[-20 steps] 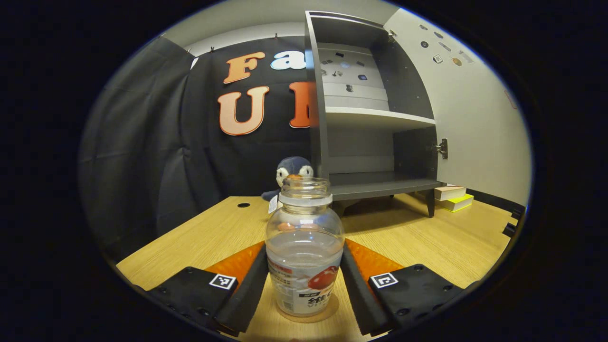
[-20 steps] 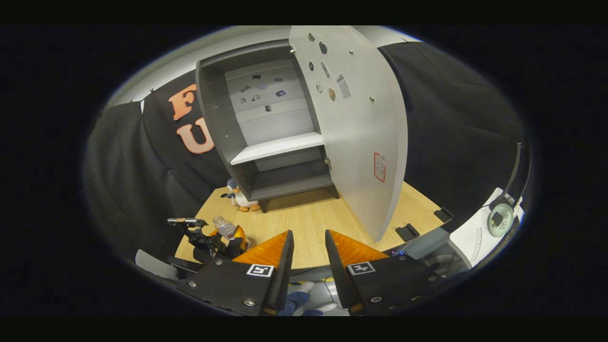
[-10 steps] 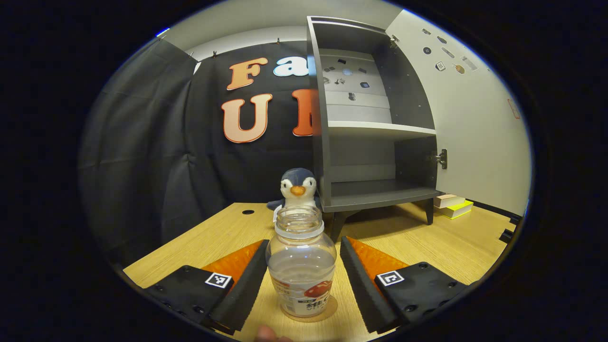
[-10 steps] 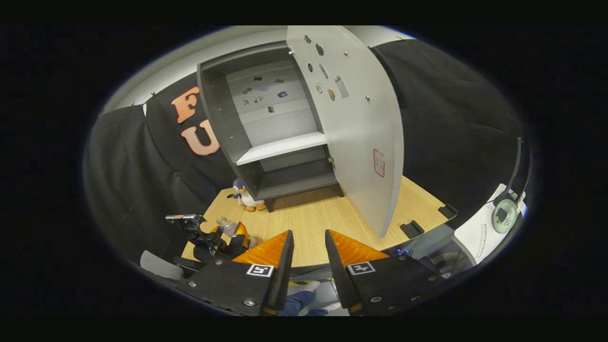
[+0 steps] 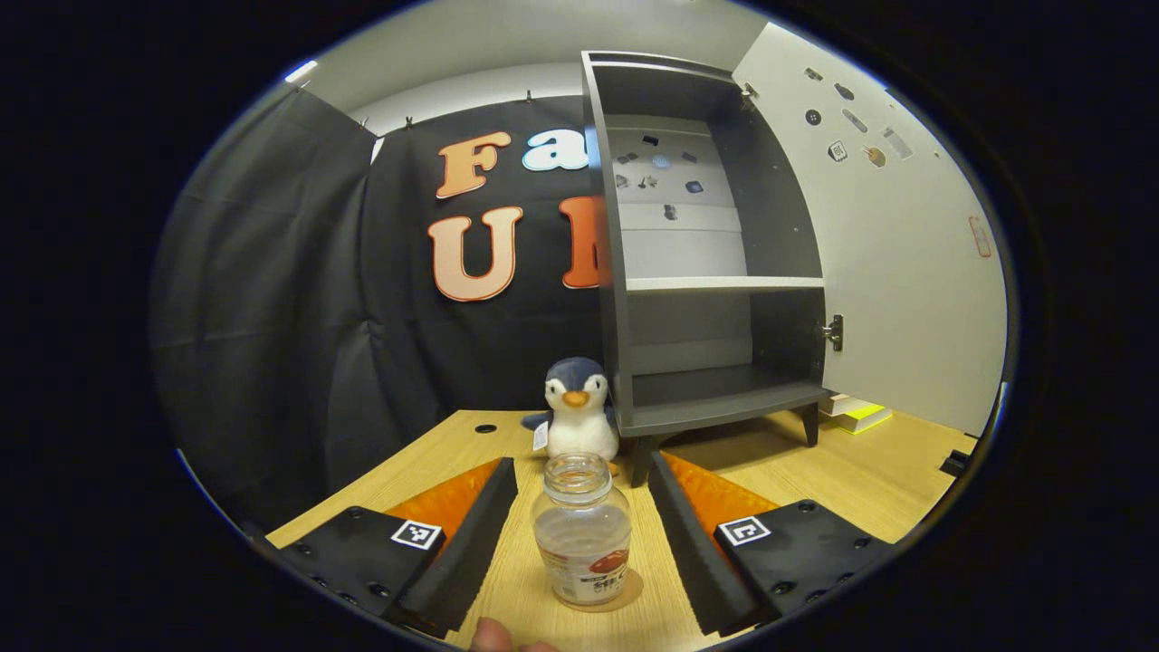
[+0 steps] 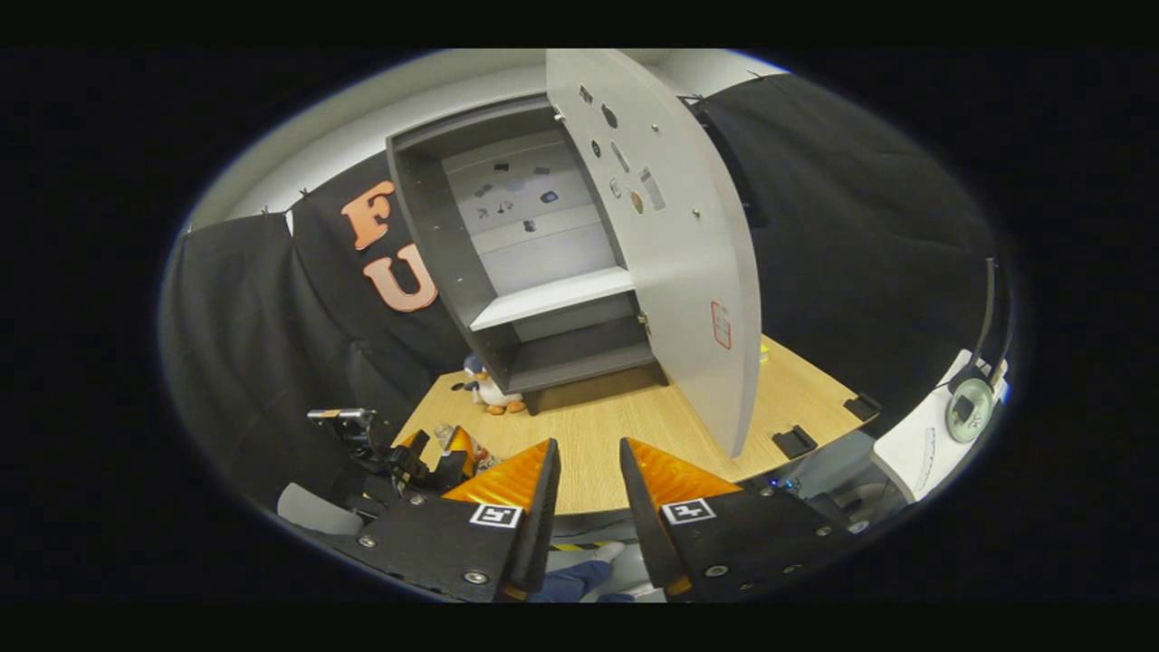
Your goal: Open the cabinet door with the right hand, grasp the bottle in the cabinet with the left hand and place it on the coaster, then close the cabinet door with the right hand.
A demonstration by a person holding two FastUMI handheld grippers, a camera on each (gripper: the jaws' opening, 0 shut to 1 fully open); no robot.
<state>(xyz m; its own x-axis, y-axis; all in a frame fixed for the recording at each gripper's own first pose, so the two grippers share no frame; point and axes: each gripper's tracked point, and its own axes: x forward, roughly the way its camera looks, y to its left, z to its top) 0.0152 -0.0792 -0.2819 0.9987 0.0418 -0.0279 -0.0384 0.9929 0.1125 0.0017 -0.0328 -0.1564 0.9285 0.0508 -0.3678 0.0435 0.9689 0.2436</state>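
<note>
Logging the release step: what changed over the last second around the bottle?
The left gripper let go of the clear plastic bottle and drew back from it, fingers now apart on either side. The bottle stayed upright on the round coaster; the grey cabinet door stayed open; the right gripper stayed empty.

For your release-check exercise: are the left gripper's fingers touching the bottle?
Apart. The left gripper view shows bare table either side of the bottle, between it and the fingers.
</note>
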